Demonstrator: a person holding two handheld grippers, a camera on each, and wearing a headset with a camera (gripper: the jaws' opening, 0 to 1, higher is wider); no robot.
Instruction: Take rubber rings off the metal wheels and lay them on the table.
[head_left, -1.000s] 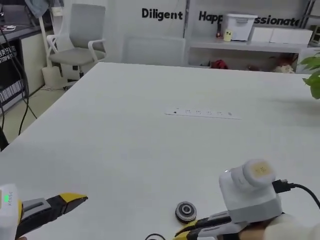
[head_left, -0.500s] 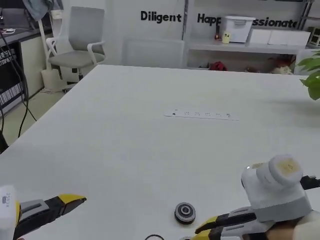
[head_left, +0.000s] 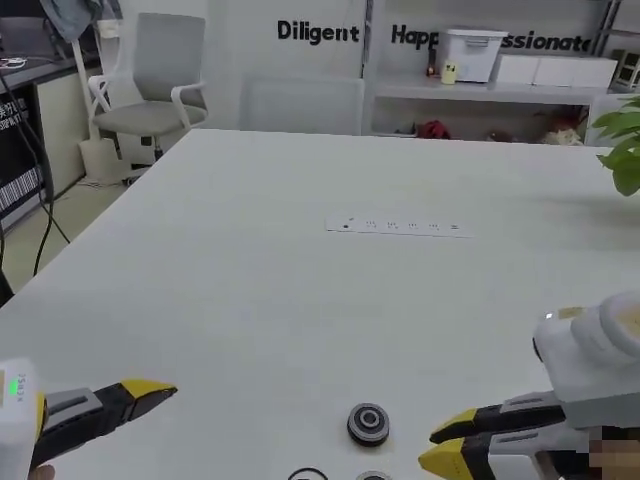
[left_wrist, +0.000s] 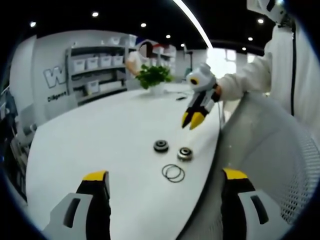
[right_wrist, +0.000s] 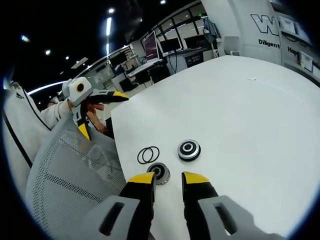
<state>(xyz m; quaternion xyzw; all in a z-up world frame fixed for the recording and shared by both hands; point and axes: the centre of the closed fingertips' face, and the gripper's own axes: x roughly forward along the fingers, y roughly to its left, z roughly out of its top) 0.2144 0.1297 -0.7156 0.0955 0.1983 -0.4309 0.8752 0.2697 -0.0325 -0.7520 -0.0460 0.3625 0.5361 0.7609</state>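
Lettering (head_left: 320, 31) reads "Diligent" — left claw (left_wrist: 165, 175) gapes wide, right claw (right_wrist: 168, 178) barely parted.

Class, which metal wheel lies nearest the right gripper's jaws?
The wheel beside the loose rubber rings, just at the right gripper tips; the other wheel lies farther out.

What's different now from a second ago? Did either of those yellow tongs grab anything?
The right tongs drew back to the right, away from the wheel, and hold nothing. The left tongs stayed where they were, also empty. The wheel and the loose rings have not moved on the table.
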